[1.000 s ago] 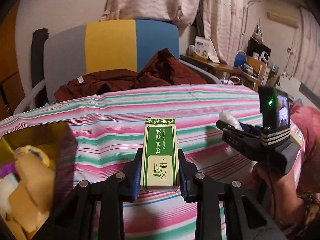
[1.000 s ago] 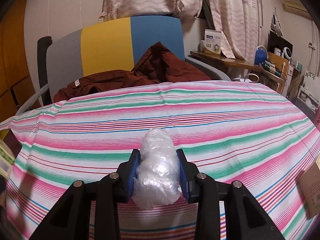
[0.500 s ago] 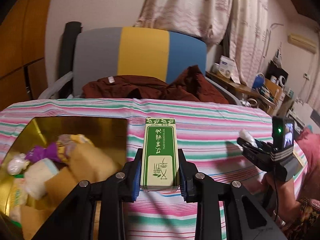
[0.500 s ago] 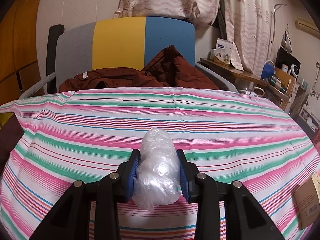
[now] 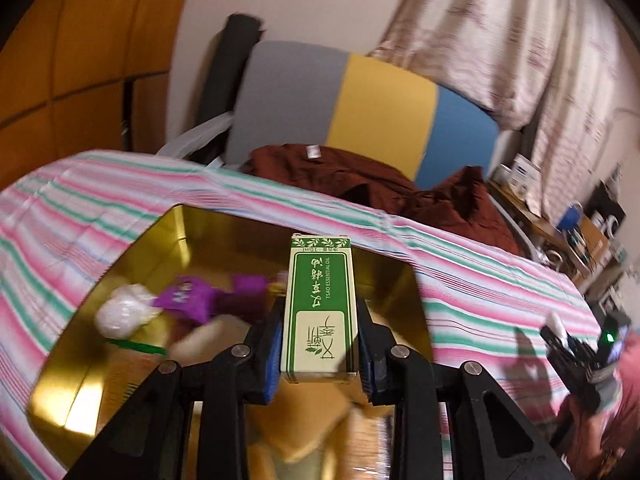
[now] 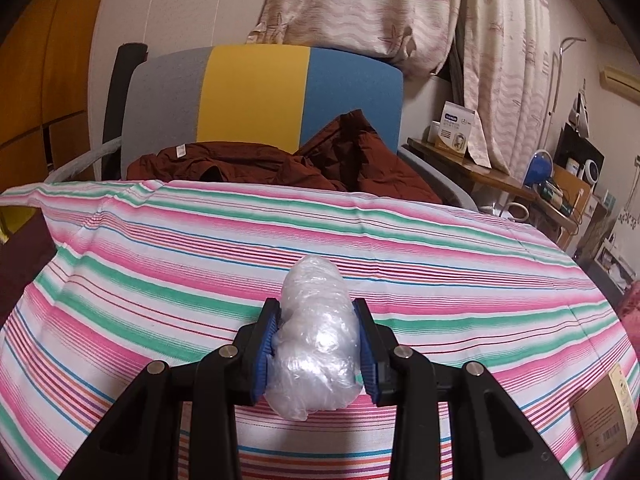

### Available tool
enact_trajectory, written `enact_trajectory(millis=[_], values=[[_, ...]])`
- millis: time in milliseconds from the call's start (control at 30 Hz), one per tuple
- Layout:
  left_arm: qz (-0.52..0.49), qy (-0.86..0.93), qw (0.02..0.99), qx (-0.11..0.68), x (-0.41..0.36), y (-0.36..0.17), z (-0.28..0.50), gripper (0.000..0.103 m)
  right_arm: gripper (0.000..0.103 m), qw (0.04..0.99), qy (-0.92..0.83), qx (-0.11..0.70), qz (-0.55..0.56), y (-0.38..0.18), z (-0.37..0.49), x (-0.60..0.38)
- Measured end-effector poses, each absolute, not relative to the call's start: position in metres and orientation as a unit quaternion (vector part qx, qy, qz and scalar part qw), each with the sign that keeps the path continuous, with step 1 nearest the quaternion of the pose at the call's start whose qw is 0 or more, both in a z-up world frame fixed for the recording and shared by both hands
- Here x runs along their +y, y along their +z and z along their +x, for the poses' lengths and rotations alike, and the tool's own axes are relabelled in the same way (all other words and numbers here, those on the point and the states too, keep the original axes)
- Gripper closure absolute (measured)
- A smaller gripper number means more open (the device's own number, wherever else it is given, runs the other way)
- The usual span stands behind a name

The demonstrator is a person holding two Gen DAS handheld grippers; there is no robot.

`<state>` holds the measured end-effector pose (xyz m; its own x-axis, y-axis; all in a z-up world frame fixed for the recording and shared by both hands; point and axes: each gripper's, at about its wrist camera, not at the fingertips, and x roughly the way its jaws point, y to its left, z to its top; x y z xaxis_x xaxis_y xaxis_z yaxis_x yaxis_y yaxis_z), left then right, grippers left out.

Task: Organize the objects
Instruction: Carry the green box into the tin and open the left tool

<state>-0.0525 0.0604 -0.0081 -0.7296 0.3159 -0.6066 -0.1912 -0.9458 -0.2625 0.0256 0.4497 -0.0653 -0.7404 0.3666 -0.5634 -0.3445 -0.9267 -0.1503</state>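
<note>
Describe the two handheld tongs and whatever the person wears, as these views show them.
Both tongs, left and right, are matte black plastic linkages with round silver rivets at the pivots and ribbed blue pads inside the fingers. Seen from the left view, the right tongs carry a small camera block with a lit green light. Beside it, pink cloth at the frame's edge may be the person's clothing. No cables show clearly.

Green-and-white carton (image 5: 319,312), upright between clamping pads, held above open gold tin (image 5: 120,248). In the tin: white wad (image 5: 120,314), purple packet (image 5: 188,298), tan pieces. Clear crumpled plastic bundle (image 6: 316,338), pinched upright above striped cloth (image 6: 160,264).
</note>
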Motion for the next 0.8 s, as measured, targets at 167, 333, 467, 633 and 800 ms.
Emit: enact_trajectory(millis=[167,333,467,633,800], values=[[-0.361,0.92,0.112,-0.108,0.029,-0.011,-0.077,0.072,0.067,0.19,0.931,-0.032,-0.309,-0.066,0.025,0.445],[-0.394,0.904,0.096,-0.136,0.007,-0.022,-0.102,0.072,0.067,0.19,0.929,-0.042,-0.313,-0.068,0.023,0.442],[-0.415,0.895,0.084,-0.143,-0.001,-0.033,-0.117,0.072,0.067,0.193,0.93,-0.047,-0.309,-0.067,0.024,0.44],[-0.429,0.885,0.075,-0.163,-0.009,-0.041,-0.127,0.068,0.067,0.186,0.933,-0.059,-0.304,-0.062,0.027,0.433],[-0.416,0.89,0.071,-0.175,-0.014,-0.04,-0.12,0.039,0.067,0.152,0.935,-0.096,-0.305,-0.059,0.026,0.41]])
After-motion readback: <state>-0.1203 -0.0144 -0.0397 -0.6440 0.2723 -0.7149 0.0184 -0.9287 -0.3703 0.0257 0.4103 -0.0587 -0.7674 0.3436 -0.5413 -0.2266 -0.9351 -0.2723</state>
